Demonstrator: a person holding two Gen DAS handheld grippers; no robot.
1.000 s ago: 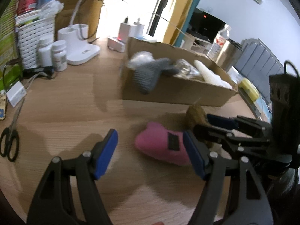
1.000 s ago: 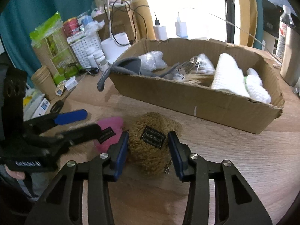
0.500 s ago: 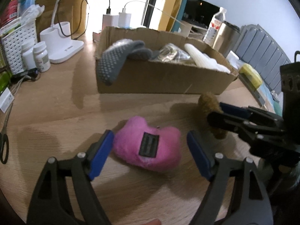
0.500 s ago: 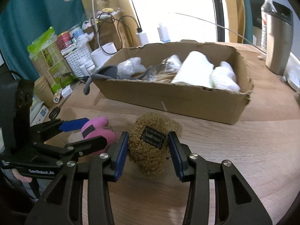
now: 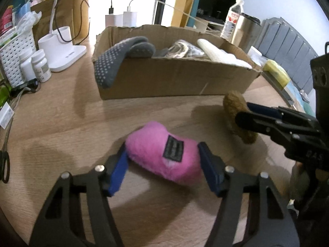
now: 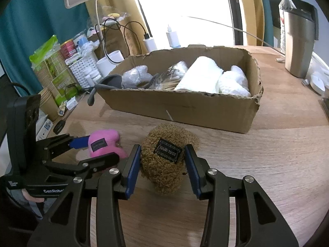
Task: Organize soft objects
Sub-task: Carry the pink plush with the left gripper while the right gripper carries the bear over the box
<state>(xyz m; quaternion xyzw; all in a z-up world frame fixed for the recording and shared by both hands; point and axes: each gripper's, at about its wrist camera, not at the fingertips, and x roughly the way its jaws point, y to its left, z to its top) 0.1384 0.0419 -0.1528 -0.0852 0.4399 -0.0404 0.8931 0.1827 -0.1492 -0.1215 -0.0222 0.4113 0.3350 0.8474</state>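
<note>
Both tools are mid-grab here. The left tool [image 5: 162, 162] has its blue pads pressed on either side of the pink plush [image 5: 164, 154], which looks just clear of the bench [image 5: 61, 123] or barely on it (hard to tell). The right tool [image 6: 163, 164] is closed around the brown plush [image 6: 168, 158] the same way, pads snug against its sides.

The cardboard box [image 6: 185, 111] sits just behind both toys and already holds a grey sock [image 5: 115, 61] and white towels [image 6: 205, 72].

To do this step well, each tool probably wants a firm squeeze, since plush squashes and can slip out. A lift high enough to clear the box's front wall makes sense, then a drop into the free gaps. The tools are close together, so going one after the other should avoid a bump.
</note>
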